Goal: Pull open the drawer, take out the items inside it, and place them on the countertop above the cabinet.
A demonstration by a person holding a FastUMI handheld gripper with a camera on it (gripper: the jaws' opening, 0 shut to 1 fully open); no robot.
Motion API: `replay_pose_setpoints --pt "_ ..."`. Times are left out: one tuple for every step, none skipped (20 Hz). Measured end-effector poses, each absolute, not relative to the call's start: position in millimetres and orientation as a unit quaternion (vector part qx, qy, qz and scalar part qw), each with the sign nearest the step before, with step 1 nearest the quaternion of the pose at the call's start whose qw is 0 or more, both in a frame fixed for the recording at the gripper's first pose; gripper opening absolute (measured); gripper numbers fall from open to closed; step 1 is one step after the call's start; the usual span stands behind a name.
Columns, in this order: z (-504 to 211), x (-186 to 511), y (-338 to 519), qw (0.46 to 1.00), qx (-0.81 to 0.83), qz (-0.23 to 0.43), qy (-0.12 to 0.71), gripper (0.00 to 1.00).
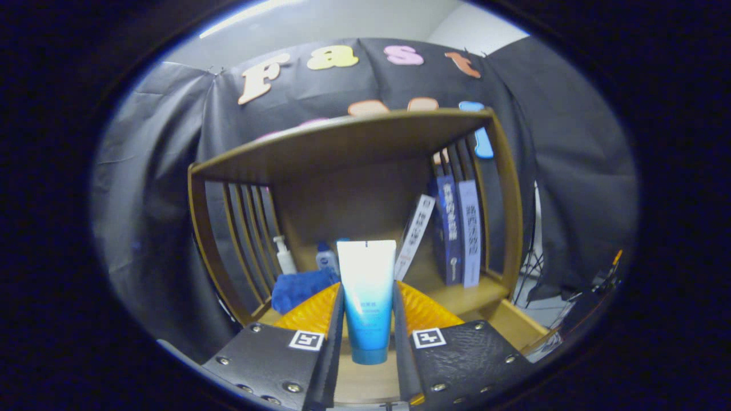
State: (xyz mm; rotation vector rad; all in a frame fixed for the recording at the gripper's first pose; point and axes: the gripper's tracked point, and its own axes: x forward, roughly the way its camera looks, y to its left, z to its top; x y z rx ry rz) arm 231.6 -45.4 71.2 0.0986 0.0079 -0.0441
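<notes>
A blue and white tube [366,297] stands cap down between my two fingers, and my gripper [367,319] is shut on it. Below and ahead of the tube lies the wooden countertop [457,299] of the cabinet, under an open shelf frame. On that countertop, beyond my left finger, lie a folded blue cloth [300,288], a white pump bottle [284,255] and a small blue-capped bottle [326,258]. The drawer is hidden from me.
Books [460,231] stand upright at the right of the shelf, with one thin white book [415,234] leaning left toward the tube. Slatted wooden sides [245,228] and a top board [354,137] close in the shelf space.
</notes>
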Motion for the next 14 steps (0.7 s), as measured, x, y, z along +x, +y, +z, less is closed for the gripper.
replay_pose_setpoints --pt "83.4 231.2 -46.7 0.998 0.048 -0.027 -0.007 0.42" --pt "94.6 232.4 -45.0 0.998 0.049 -0.028 -0.019 0.42" --pt "102.9 234.6 -44.3 0.998 0.046 -0.031 -0.027 0.42" --pt "108.8 236.7 -44.5 0.998 0.042 -0.036 -0.034 0.42" --pt "113.0 240.1 -43.0 0.998 0.035 -0.035 -0.038 0.42" --pt "113.2 244.0 -39.7 0.998 0.029 -0.034 -0.038 0.42" --pt "110.7 248.7 -37.2 0.998 0.025 -0.034 -0.036 0.42" --pt "106.6 253.9 -34.8 0.999 0.021 -0.034 -0.032 0.42" --pt "101.3 260.6 -31.3 0.999 0.018 -0.033 -0.028 0.42" --pt "94.3 267.1 -29.8 0.999 0.012 -0.034 -0.023 0.42" --pt "85.7 273.2 -29.3 0.999 0.009 -0.035 -0.015 0.42" --pt "77.0 278.7 -28.3 0.999 0.005 -0.037 -0.009 0.42" --pt "67.3 286.2 -28.4 0.999 0.001 -0.041 -0.002 0.42" --pt "55.6 292.7 -32.0 0.999 -0.001 -0.046 0.007 0.42"
